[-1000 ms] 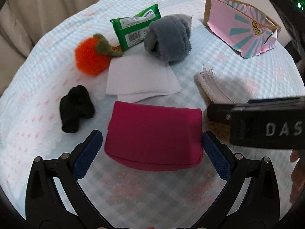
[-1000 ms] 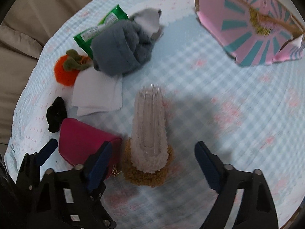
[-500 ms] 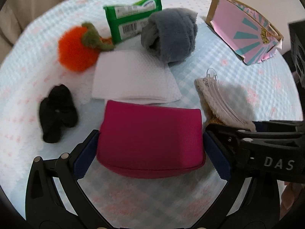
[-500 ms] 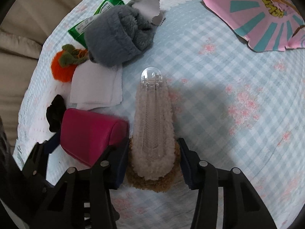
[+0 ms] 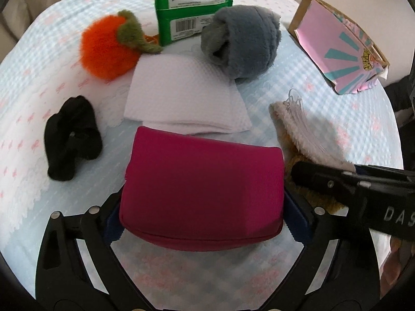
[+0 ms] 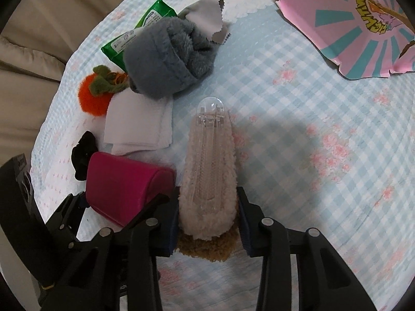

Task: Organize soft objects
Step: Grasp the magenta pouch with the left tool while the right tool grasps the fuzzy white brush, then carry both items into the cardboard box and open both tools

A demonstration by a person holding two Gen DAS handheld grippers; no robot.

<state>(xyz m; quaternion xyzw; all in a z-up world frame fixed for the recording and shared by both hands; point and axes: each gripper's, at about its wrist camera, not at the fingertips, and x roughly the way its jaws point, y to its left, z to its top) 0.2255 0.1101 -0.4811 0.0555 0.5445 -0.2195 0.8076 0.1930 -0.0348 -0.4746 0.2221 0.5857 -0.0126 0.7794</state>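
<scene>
A magenta pouch lies on the checked cloth, and my left gripper is shut on its two sides. It also shows in the right wrist view. My right gripper is shut on a fluffy cream hair clip with clear plastic teeth, which also shows in the left wrist view. Beyond lie a folded white cloth, a grey fleece bundle, an orange pompom, a black scrunchie and a green wipes pack.
A pink and teal paper bag lies on its side at the far right, also in the right wrist view. The table is round, with a light blue checked cloth. Beige curtain hangs behind at the left.
Both grippers moved forward and closed: the left onto the magenta pouch, the right onto the fluffy hair clip. Both were open a second ago.
</scene>
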